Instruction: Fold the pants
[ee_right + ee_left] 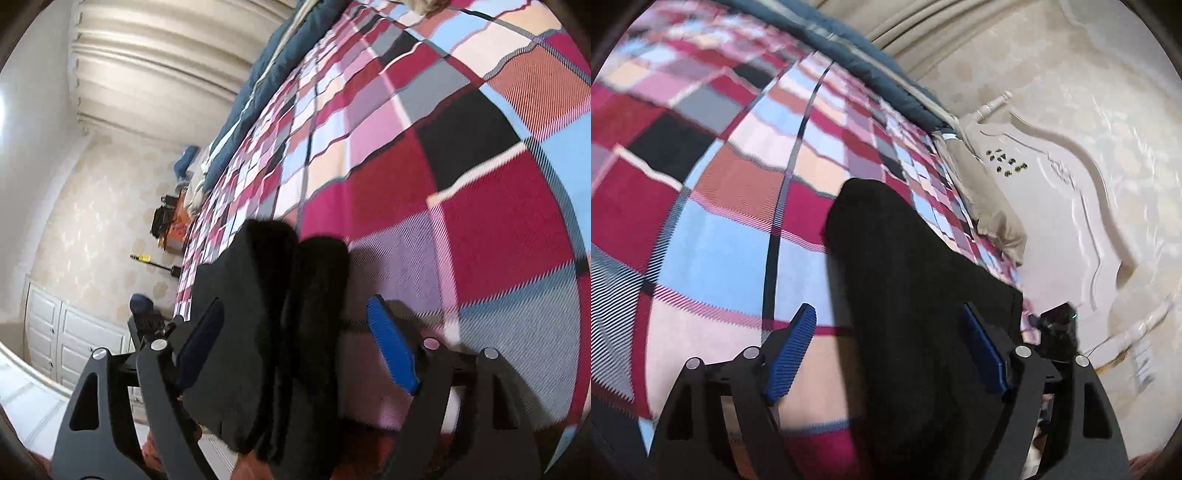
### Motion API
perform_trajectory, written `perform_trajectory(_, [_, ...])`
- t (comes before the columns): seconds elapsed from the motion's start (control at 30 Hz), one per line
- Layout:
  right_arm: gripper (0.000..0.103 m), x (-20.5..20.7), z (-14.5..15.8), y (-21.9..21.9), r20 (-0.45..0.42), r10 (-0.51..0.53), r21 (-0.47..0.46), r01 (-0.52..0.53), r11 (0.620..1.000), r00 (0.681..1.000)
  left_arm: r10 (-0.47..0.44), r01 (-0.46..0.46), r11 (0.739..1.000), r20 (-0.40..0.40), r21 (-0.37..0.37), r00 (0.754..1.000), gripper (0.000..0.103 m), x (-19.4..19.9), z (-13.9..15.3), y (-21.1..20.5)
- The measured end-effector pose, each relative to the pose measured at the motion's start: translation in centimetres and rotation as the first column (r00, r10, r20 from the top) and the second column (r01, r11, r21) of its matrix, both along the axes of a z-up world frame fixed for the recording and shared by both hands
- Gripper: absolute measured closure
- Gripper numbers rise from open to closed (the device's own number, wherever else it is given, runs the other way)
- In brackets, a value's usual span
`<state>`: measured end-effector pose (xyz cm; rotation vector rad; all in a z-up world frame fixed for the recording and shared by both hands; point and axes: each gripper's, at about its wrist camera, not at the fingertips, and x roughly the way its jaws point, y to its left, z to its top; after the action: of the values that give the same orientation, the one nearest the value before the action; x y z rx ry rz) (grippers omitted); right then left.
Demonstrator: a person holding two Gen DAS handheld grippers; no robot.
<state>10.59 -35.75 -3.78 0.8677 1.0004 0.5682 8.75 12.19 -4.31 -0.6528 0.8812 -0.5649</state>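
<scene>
Both views open on the black, soft-looking fabric pants (905, 280) lying on the bed with the pink, red, blue and black checked cover (713, 236), and this cloth looks limp and light: it sags and bunches, and by the look of it will drape from whatever point lifts it and slide over itself when doubled. The surface seems matte, slightly fuzzy at the far end, so probably not slippery against the ribbed blue pads. Over on the left, the left tongs (890, 350) stand wide open, the pants running up between the two blue pads and nearer the right-hand one, with bare bedcover showing beside the left-hand pad; neither pad appears to press the cloth. On the other side, the right tongs (295, 347) are also spread apart, the pants lying between them as two thick side-by-side rolls or layers (273, 314), the left-hand pad close against or partly behind the cloth, the right-hand pad clear of it over the bedcover. So nothing is gripped at this moment. A sensible hold, judging from this, would be on an edge or a corner of the stacked layers, pinching all layers together so none slips loose, one tongs at each side of the same end. The carved cream headboard (1071, 206) sits beyond, well apart.
</scene>
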Motion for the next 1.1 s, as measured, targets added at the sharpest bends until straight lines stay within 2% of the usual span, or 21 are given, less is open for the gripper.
perform_trajectory(0.07, [0.022,1.4,-0.1,0.9,0.000,0.034,-0.031,-0.034,0.999,0.999,-0.030,0.029,0.999,-0.032,-0.038,0.999,0.025,1.7,-0.7,-0.3])
perform_trajectory(0.13, [0.020,2.7,-0.1,1.7,0.001,0.054,-0.045,-0.054,0.998,0.999,-0.037,0.035,0.999,-0.043,-0.033,0.998,0.024,3.3,-1.0,-0.7])
perform_trajectory(0.17, [0.017,3.4,-0.1,2.1,0.000,0.061,-0.035,-0.061,0.998,0.998,-0.047,0.045,0.998,-0.039,-0.033,0.998,0.023,4.0,-0.9,-1.0])
perform_trajectory(0.27, [0.018,5.3,-0.4,3.2,-0.012,0.092,0.003,-0.092,0.996,0.996,-0.062,0.058,0.996,-0.062,-0.068,0.996,0.020,5.8,-0.7,-1.3])
perform_trajectory(0.3, [0.022,5.7,-0.5,3.5,-0.016,0.103,-0.003,-0.103,0.995,0.995,-0.061,0.055,0.995,-0.076,-0.080,0.995,0.020,6.3,-0.7,-1.4])
perform_trajectory(0.33, [0.041,6.1,-0.8,4.0,-0.033,0.116,-0.020,-0.117,0.993,0.993,-0.058,0.050,0.995,-0.086,-0.089,0.995,0.020,6.7,-0.7,-1.5])
perform_trajectory(0.37, [0.059,6.2,-1.1,4.2,-0.045,0.120,-0.019,-0.121,0.992,0.992,-0.055,0.048,0.996,-0.087,-0.078,0.995,0.030,6.9,-0.6,-1.6])
perform_trajectory(0.4, [0.066,6.3,-1.3,4.1,-0.049,0.121,-0.002,-0.121,0.993,0.991,-0.049,0.045,0.998,-0.090,-0.053,0.995,0.053,7.0,-0.6,-1.8])
perform_trajectory(0.43, [0.071,6.0,-1.7,3.9,-0.044,0.116,0.020,-0.115,0.993,0.992,-0.050,0.048,0.999,-0.104,-0.019,0.993,0.061,7.1,-0.8,-2.1])
perform_trajectory(0.47, [0.073,5.9,-1.7,3.7,-0.034,0.108,0.041,-0.106,0.993,0.994,-0.043,0.043,0.999,-0.107,-0.009,0.993,0.064,7.1,-1.0,-2.1])
perform_trajectory(0.53, [0.074,5.7,-1.5,3.6,-0.020,0.103,0.046,-0.102,0.994,0.995,-0.038,0.039,0.999,-0.097,0.010,0.995,0.068,7.1,-0.7,-2.1])
perform_trajectory(0.67, [0.076,6.4,-0.5,3.4,0.014,0.098,0.040,-0.098,0.994,0.995,-0.029,0.034,0.992,-0.044,0.125,0.999,0.070,7.8,0.9,-3.2])
perform_trajectory(0.73, [0.076,7.1,-0.1,3.5,0.028,0.090,0.047,-0.092,0.995,0.996,-0.018,0.021,0.988,-0.021,0.153,1.000,0.071,8.3,1.4,-3.3])
perform_trajectory(0.87, [0.076,9.7,0.7,4.0,0.050,0.076,0.056,-0.079,0.995,0.996,0.002,-0.001,0.985,-0.005,0.174,1.000,0.071,10.4,2.5,-2.8])
perform_trajectory(1.0, [0.076,12.8,1.0,4.8,0.059,0.071,0.049,-0.074,0.996,0.996,0.020,-0.026,0.967,0.026,0.252,0.999,0.071,13.2,3.5,-2.9])
perform_trajectory(1.1, [0.076,15.3,0.7,5.5,0.052,0.068,0.043,-0.070,0.997,0.996,0.047,-0.054,0.958,0.032,0.283,0.998,0.071,15.1,3.5,-2.5])
